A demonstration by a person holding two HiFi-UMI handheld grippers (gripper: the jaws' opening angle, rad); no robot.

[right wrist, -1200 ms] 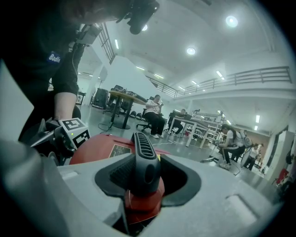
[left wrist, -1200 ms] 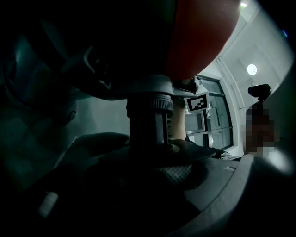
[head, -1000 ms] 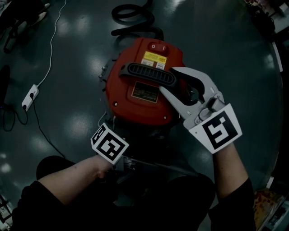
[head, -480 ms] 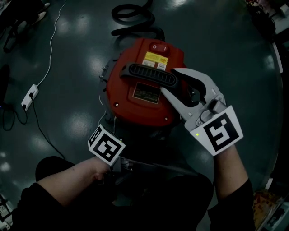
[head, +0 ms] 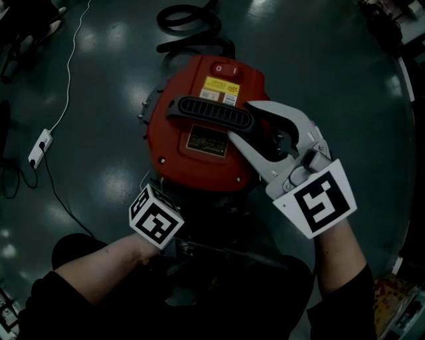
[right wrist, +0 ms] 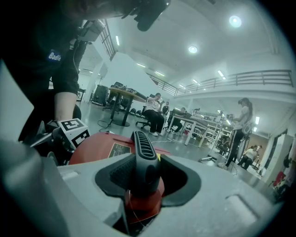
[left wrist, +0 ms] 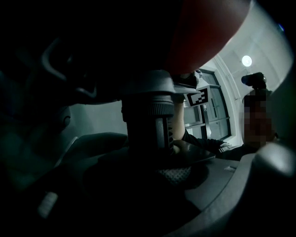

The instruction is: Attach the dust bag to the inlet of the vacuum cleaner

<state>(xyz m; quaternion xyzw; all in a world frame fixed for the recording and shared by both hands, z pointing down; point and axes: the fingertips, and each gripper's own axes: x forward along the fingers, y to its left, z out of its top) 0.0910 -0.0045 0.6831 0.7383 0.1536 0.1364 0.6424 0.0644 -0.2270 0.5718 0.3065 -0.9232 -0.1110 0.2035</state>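
A red vacuum cleaner lid (head: 199, 146) with a black ribbed handle (head: 209, 114) stands on the floor in front of me. My right gripper (head: 240, 119) straddles the right end of that handle and is shut on it. In the right gripper view the handle (right wrist: 143, 148) runs away from between the pads. My left gripper reaches under the lid's near edge, so the head view shows only its marker cube (head: 156, 222). In the dark left gripper view a grey ribbed inlet tube (left wrist: 150, 115) stands between the jaws, which seem closed on it. I cannot make out a dust bag.
A black hose (head: 189, 20) lies coiled on the floor behind the vacuum. A white power strip (head: 40, 147) with its cable lies at the left. My dark-clothed knees fill the bottom of the head view. Seated and standing people and tables (right wrist: 155, 111) are far off.
The left gripper's marker cube has rolled a little and shifted slightly left. The right gripper keeps the same hold on the handle.
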